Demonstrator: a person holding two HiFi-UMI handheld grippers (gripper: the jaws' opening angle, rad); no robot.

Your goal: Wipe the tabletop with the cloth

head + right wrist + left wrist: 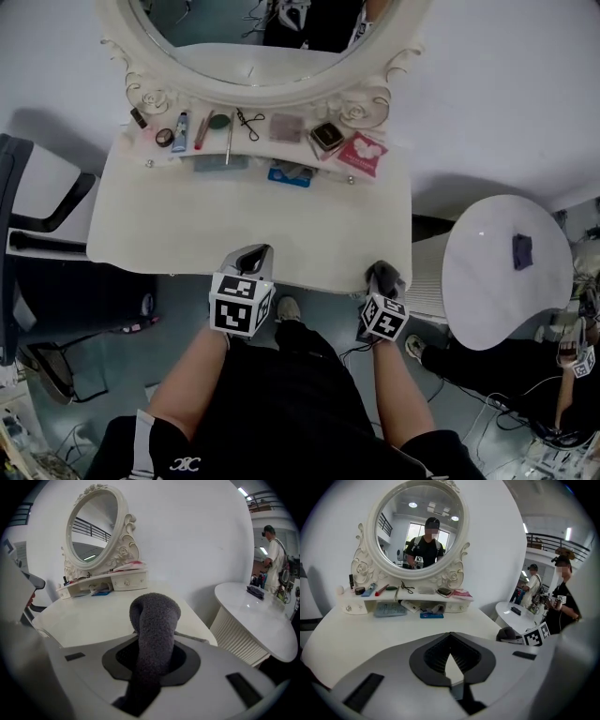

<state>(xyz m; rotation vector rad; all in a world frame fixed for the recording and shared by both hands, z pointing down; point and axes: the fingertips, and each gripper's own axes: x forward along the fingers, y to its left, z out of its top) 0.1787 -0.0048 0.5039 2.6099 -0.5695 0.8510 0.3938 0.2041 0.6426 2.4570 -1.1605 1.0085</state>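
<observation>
1. Left gripper (450, 637): jaws closed together at the tips, with nothing held. A sliver of the table (370, 634) shows between the pads. The head view places it at the table's near edge, left of centre.
2. Right gripper (154, 637): jaws clamped on the cloth (154, 613). The cloth is dark grey, and a folded loop of it stands up past the jaws. The head view shows only a grey tuft at the table's near right edge. No view settles whether it touches the top.
3. Mirror (262, 42): oval, in an ornate white frame, at the back of the table. Only the left gripper view shows the person reflected in it.
4. Shelf (253, 141): under the mirror, holding small cosmetics. The head view lays them out from above, while the right gripper view sees them nearly edge-on.
5. Side table (497, 272): round and white, to the right, with a small dark item (522, 250) on it.
6. Bystanders (562, 597): the left gripper view shows two at right, the right gripper view one.
</observation>
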